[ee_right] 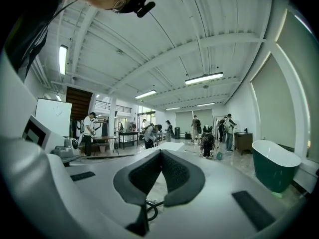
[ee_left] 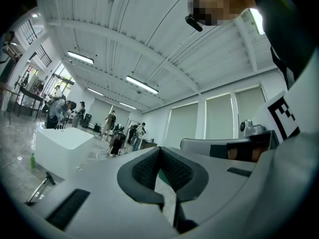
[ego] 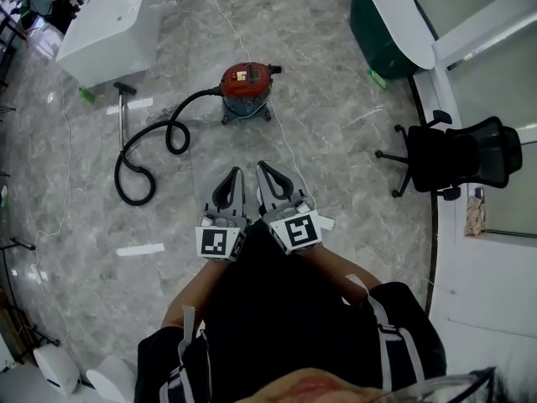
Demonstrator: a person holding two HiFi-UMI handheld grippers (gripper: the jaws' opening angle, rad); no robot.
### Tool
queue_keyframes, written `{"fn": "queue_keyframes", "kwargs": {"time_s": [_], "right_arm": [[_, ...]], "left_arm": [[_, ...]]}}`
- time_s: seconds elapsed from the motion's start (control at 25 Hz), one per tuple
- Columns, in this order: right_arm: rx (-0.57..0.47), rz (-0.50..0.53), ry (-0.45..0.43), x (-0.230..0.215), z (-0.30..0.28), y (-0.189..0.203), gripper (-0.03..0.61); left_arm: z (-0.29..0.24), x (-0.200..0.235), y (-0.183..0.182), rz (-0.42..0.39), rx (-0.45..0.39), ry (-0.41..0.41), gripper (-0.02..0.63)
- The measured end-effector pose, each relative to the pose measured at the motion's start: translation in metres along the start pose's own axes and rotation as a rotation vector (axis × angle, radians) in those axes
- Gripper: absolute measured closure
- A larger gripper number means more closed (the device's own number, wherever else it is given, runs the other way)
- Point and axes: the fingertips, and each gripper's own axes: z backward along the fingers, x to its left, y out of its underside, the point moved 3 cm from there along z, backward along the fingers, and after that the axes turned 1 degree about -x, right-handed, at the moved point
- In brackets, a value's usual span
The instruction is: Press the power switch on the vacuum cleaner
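Fingers on your left gripper (ego: pixel 237 173) and right gripper (ego: pixel 263 168) are closed tip to tip on nothing. The vacuum cleaner (ego: pixel 247 86) stands on the floor (ego: pixel 336 74) well ahead of them, its hose (ego: pixel 151 141) looping leftward. Judging by that gap, the whole approach and the press itself remain; the switch is too small to pick out.

We stand in a big, open, showroom-like hall: marble floor (ego: pixel 336 99), green bathtub (ee_right: pixel 274 173), office chair (ego: pixel 457 154), ceiling strip lights (ee_right: pixel 204 78), people (ee_right: pixel 89 131) at tables.
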Motion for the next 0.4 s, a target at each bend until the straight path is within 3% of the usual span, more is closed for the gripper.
{"fn": "queue_keyframes", "kwargs": {"time_s": [0.24, 0.4], "right_arm": [[-0.001, 0.012, -0.009, 0.008, -0.008, 0.005, 0.563], [0.005, 0.029, 0.000, 0.003, -0.019, 0.002, 0.563]], "left_arm": [[0.003, 0.011, -0.005, -0.011, 0.012, -0.021, 0.595], [-0.006, 0.022, -0.007, 0.003, -0.029, -0.025, 0.595]]}}
